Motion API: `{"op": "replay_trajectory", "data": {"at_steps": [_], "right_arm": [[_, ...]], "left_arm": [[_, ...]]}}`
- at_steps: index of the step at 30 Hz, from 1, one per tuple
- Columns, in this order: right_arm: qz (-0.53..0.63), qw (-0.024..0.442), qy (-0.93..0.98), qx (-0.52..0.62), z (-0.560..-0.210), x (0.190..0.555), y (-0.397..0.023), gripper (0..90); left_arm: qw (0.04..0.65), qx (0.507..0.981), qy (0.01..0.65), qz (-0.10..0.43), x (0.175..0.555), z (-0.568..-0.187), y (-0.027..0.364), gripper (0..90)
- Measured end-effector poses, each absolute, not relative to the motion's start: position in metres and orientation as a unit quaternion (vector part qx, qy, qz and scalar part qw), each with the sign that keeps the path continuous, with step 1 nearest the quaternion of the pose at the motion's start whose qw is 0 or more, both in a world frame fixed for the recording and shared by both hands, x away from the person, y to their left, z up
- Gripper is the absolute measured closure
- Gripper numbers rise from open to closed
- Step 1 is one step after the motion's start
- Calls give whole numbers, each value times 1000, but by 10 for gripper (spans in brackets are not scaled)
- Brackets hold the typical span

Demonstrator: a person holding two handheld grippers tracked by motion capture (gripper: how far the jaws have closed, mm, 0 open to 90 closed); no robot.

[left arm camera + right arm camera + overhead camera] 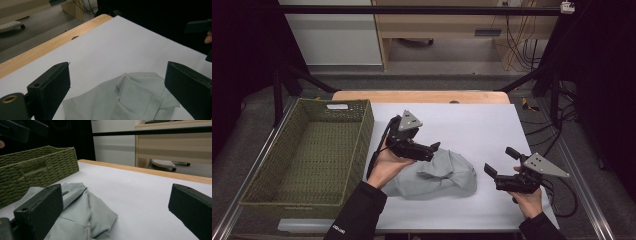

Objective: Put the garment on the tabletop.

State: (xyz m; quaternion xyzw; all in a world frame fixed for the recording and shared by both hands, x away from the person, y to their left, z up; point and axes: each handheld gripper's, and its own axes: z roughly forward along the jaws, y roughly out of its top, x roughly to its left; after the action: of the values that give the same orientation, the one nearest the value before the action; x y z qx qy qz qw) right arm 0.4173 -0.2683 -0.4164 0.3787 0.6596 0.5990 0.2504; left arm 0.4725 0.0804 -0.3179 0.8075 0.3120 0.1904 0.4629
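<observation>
While its jaws stand spread with nothing between them, the left gripper (432,148) hangs just above the far left part of the grey garment (439,175), so the cloth lies free on the table rather than in any grip. In the left gripper view the two black pads frame the garment's folded edge (130,96) from above without touching it, a stance that suits either a fresh bite on a fold or a pull away from the heap. The right gripper (502,162) sits to the right of the cloth, near the table's front right corner, its jaws also wide apart and empty; the right gripper view looks low across the white table cover (140,192) at the rumpled garment (82,212), which lies just ahead of the jaws and apart from them. That level, open pose looks like a hand waiting its turn to take a corner.

The garment rests in a loose, partly folded mound near the front middle of the table cover (472,125). To the left stands an olive woven basket (307,150), open and hollow, close beside the cloth: a likely place for the garment once it is gathered, which would explain why the cloth lies so near its right wall.
</observation>
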Motion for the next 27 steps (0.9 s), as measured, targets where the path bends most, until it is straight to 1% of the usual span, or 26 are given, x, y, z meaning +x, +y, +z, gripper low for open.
{"op": "replay_trajectory", "data": {"at_steps": [2,3,4,10,13,21,24,27], "right_arm": [[598,252,659,379,-416,417,-268,2],[598,252,659,379,-416,417,-268,2],[598,261,661,371,-417,419,-270,2],[599,259,659,374,-417,418,-271,2],[600,258,659,375,-417,418,-271,2],[600,260,659,373,-419,418,-273,2],[599,258,658,376,-419,418,-273,2],[598,260,659,376,-420,418,-275,2]], "left_arm": [[483,794,314,194,466,-326,93,61],[483,794,314,194,466,-326,93,61],[489,790,315,195,464,-329,97,61],[527,760,322,200,449,-347,119,66],[543,747,324,206,436,-357,130,63],[556,737,325,206,421,-380,138,60],[575,724,325,202,416,-388,141,55],[580,717,327,204,414,-394,144,52]]}}
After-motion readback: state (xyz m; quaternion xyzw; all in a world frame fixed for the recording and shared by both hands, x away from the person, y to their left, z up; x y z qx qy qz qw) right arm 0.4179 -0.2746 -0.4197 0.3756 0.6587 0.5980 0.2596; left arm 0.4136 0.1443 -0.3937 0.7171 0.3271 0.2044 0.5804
